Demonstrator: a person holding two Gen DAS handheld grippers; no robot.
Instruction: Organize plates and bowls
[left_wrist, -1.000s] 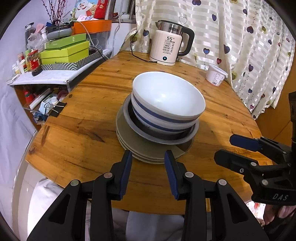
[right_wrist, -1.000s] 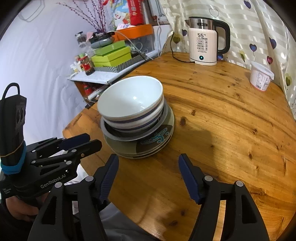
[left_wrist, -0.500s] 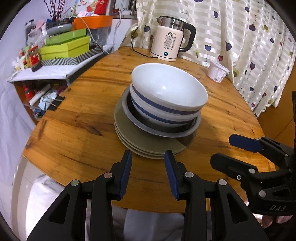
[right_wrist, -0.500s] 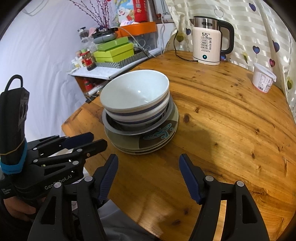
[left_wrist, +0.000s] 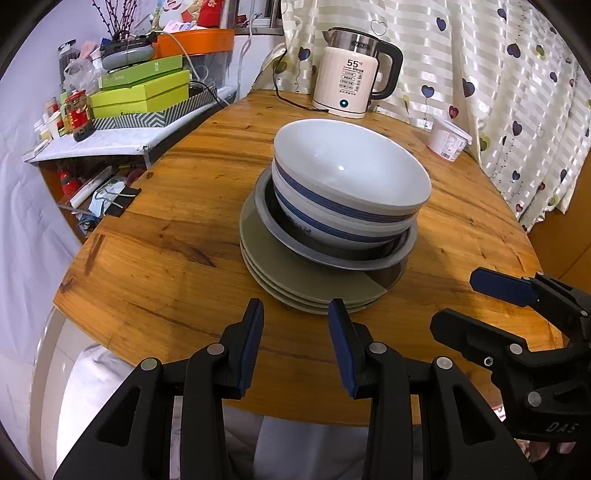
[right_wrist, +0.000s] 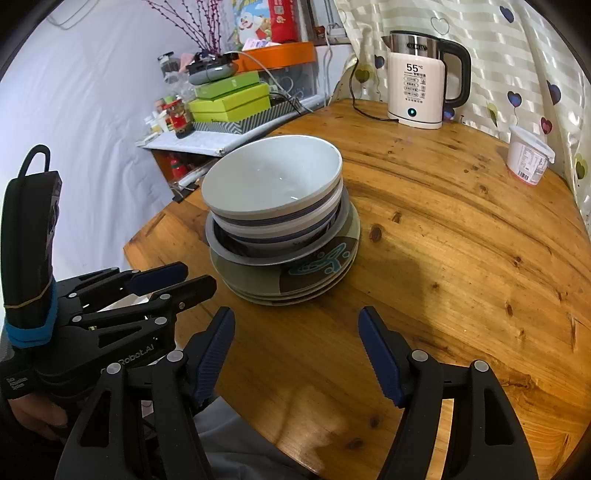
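White bowls with blue bands (left_wrist: 347, 184) sit nested in a grey-rimmed dish (left_wrist: 332, 254), on a stack of olive plates (left_wrist: 295, 280) in the middle of the round wooden table (left_wrist: 166, 229). The stack also shows in the right wrist view (right_wrist: 277, 206). My left gripper (left_wrist: 295, 314) is open and empty, just short of the plates' near edge. My right gripper (right_wrist: 295, 325) is open wider and empty, near the table's front edge beside the stack. Each gripper shows in the other's view: the right one (left_wrist: 476, 302), the left one (right_wrist: 184, 280).
A white electric kettle (left_wrist: 351, 88) stands at the back of the table, its cord trailing left. A white tub (left_wrist: 447, 140) sits at the back right by the heart-print curtain. A cluttered shelf with green boxes (left_wrist: 140, 92) stands left of the table.
Both grippers have shifted slightly over the table front; the stack looks a little closer and higher in both views. Jaws and dishes are unchanged.
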